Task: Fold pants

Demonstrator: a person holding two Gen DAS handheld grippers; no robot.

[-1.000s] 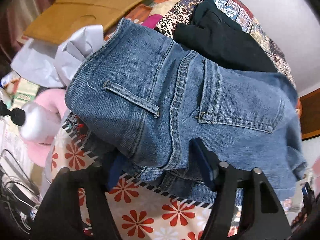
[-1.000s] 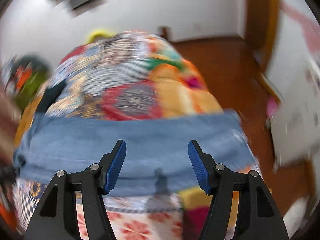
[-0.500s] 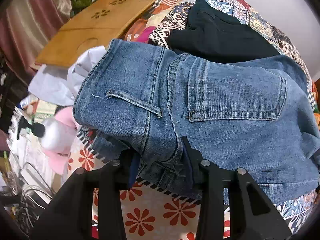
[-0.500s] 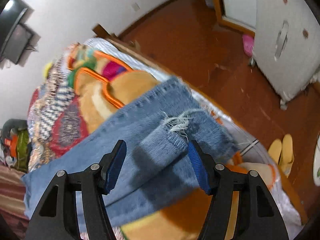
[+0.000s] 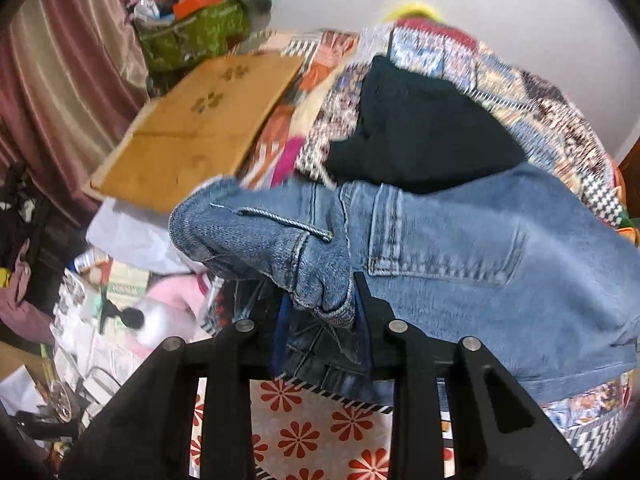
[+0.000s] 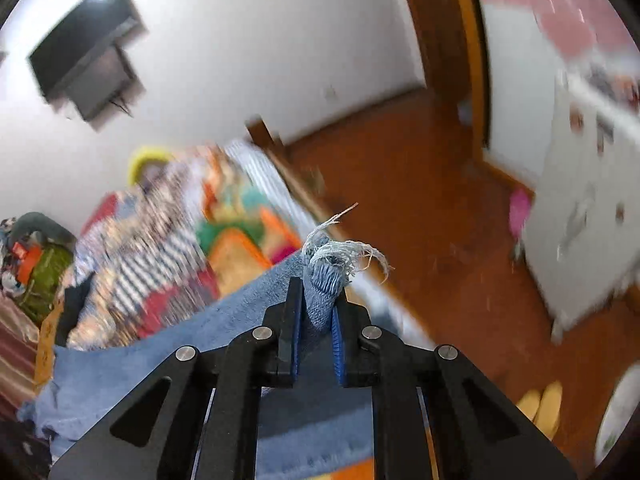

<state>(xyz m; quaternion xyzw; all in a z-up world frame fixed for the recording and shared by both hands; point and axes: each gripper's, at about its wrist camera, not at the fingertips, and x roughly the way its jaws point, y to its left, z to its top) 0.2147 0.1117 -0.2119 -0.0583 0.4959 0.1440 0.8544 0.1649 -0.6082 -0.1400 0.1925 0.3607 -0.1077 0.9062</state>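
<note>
Between the blue pads of the left gripper [image 5: 320, 320] a bunched fold of the faded blue denim jeans [image 5: 460, 248] is clamped at the waistband, thick seams and a belt loop crumpling just ahead of the fingers. Beyond the grip the jeans lie seat-up on the patchwork bed cover [image 5: 560, 112], a stitched back pocket showing to the right. A dark folded garment [image 5: 420, 136] rests on the cover just past them, touching their far edge. Left of the fingers lies a flat brown cardboard sheet [image 5: 200, 128] with paw-print cutouts.

The right gripper [image 6: 316, 320] is closed on the frayed hem of a jeans leg [image 6: 324, 280], ribbed weave and pale loose threads sticking out above the pads; the leg trails back leftward below the tool. Ahead lies a polished reddish wooden floor [image 6: 420, 184]. No writing is legible.
</note>
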